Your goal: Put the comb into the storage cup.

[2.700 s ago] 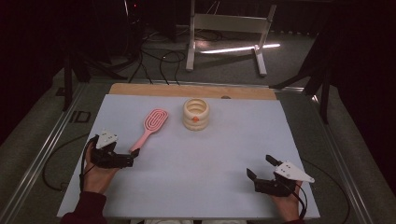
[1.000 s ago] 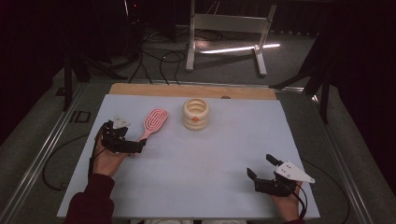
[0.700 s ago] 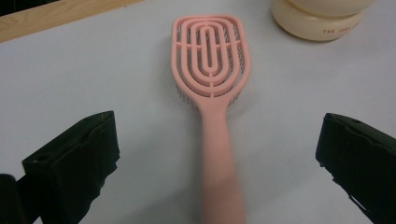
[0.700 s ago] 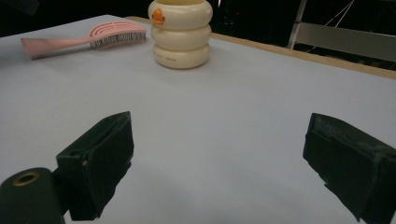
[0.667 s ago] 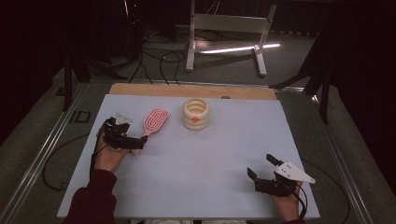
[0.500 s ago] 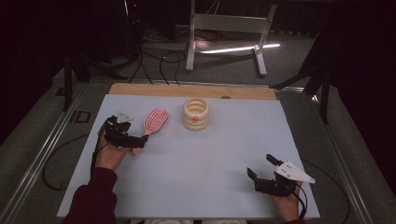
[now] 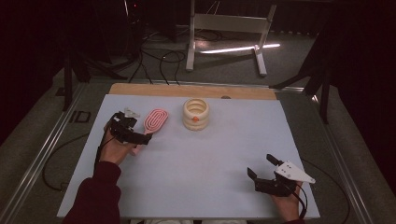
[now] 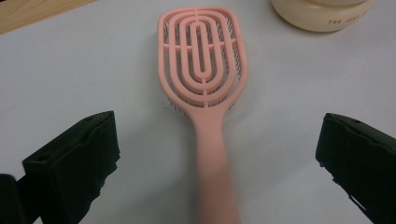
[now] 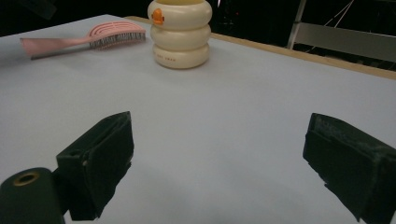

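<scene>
a pale blue tabletop (image 7: 196,163) sits in a dark room with cables on the floor behind. the pink hairbrush (image 8: 205,84) lies flat near the far left, just beside a cream ringed jar (image 7: 196,114). the left tongs (image 8: 219,158) hang wide over its handle, ready to grasp; next they should lower and close. the right tongs (image 7: 264,168) rest wide, well apart.

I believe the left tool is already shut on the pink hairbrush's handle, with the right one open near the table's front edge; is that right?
Not quite: the left tool is open, its jaws wide apart on either side of the pink hairbrush handle, as the left gripper view shows. The right tool is open near the front edge.
</scene>
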The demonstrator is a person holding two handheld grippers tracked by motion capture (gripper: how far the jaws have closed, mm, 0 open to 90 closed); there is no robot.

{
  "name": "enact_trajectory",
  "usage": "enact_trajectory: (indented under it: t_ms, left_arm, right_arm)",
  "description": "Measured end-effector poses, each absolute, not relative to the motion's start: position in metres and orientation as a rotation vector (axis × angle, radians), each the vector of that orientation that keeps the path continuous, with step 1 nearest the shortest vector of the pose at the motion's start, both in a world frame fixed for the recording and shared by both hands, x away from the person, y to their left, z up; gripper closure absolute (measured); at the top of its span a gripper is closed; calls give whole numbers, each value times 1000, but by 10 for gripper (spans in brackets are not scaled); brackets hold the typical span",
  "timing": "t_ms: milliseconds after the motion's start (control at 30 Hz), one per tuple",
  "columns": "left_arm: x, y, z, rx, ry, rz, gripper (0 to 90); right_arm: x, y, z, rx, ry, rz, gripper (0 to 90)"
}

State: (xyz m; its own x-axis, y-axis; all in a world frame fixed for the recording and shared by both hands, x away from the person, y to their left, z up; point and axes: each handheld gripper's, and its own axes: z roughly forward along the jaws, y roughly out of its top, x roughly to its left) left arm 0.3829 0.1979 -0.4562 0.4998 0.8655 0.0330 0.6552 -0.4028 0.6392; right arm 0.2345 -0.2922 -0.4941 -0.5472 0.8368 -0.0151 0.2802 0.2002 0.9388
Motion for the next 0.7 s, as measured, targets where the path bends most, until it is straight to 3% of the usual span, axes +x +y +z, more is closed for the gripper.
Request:
enact_trajectory:
  t_ms: [700]
  left_arm:
    - [406,188,-466,2286,1301,431,2]
  right_arm:
    - [235,-292,-495,1039,1941,1343,86]
